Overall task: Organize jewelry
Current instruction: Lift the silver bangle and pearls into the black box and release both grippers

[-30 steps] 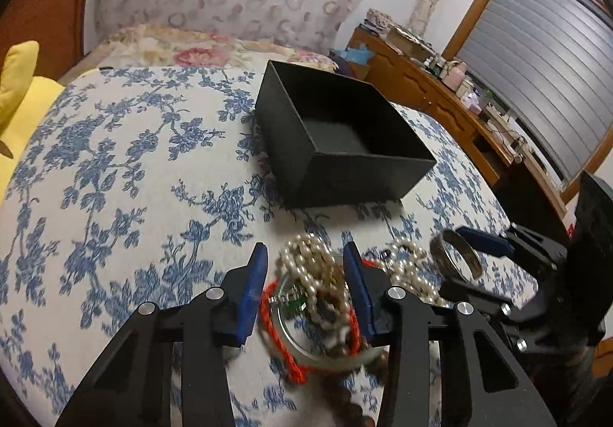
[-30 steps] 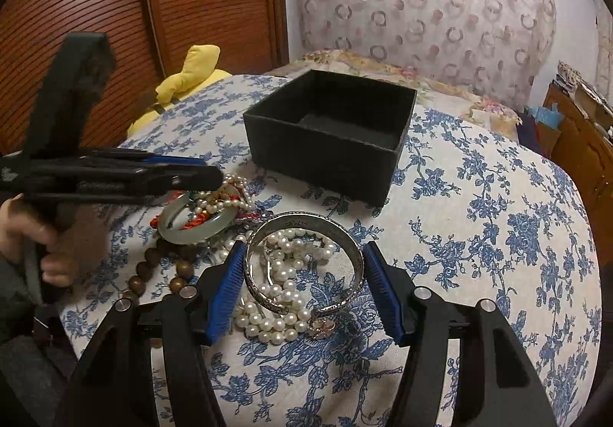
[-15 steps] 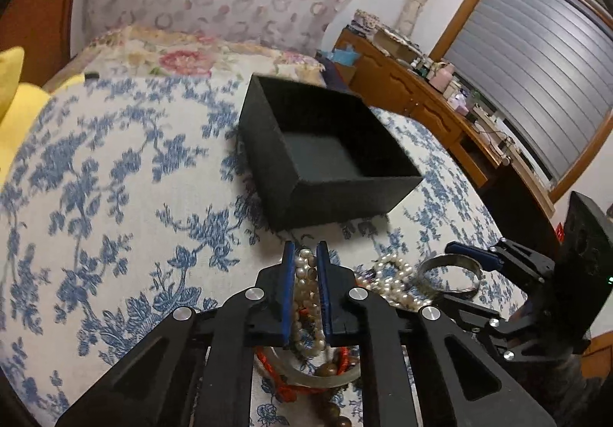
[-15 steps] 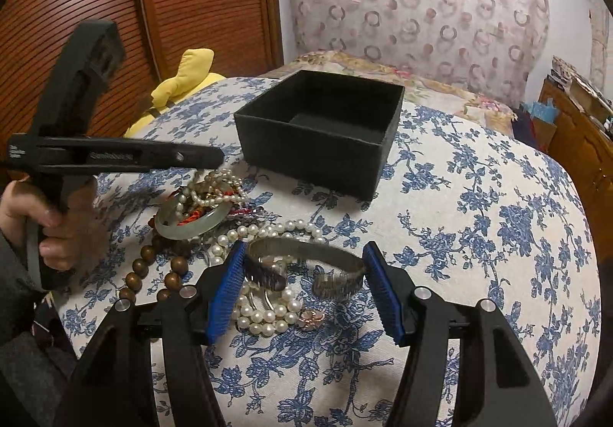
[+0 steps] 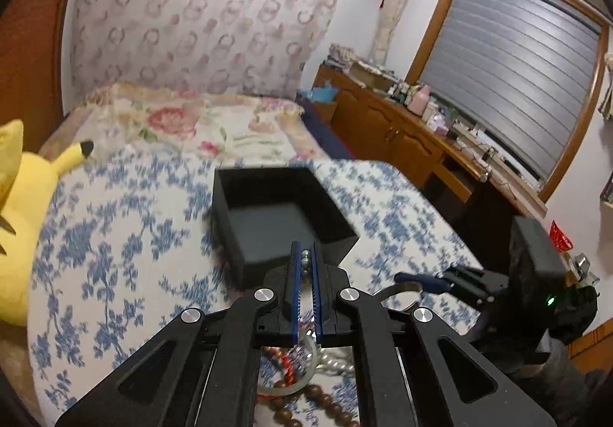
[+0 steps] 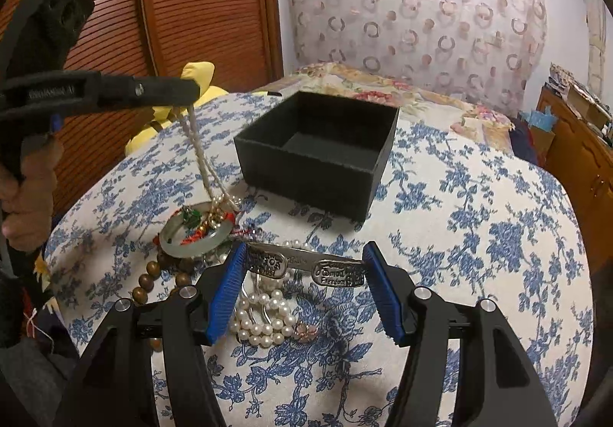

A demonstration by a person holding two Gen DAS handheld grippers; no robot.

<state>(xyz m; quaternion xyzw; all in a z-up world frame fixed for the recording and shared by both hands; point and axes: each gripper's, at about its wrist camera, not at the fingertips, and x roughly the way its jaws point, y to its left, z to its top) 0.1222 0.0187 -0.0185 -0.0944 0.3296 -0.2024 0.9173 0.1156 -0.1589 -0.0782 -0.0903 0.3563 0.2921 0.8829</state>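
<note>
Above, the left gripper (image 6: 189, 92) is clenched on a pearl strand (image 6: 203, 166) — it hangs to the pile. Right gripper (image 6: 304, 287) — grasping the silver cuff (image 6: 306, 262), before the black box (image 6: 318, 147).

Pearl strand (image 5: 305, 261) between hand-held gripper (image 5: 305, 254) pads

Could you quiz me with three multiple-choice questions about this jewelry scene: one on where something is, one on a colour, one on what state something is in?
1. Where does the silver cuff bracelet sit?
A. in the black box
B. between the right gripper's pads
C. on the yellow plush

2. What colour are the gripper pads?
A. red
B. green
C. blue

3. What is in the black box?
A. nothing visible
B. pearls
C. wooden beads

Answers: B, it spans the two pads; C, both pads are blue; A, only its dark floor shows.
</note>
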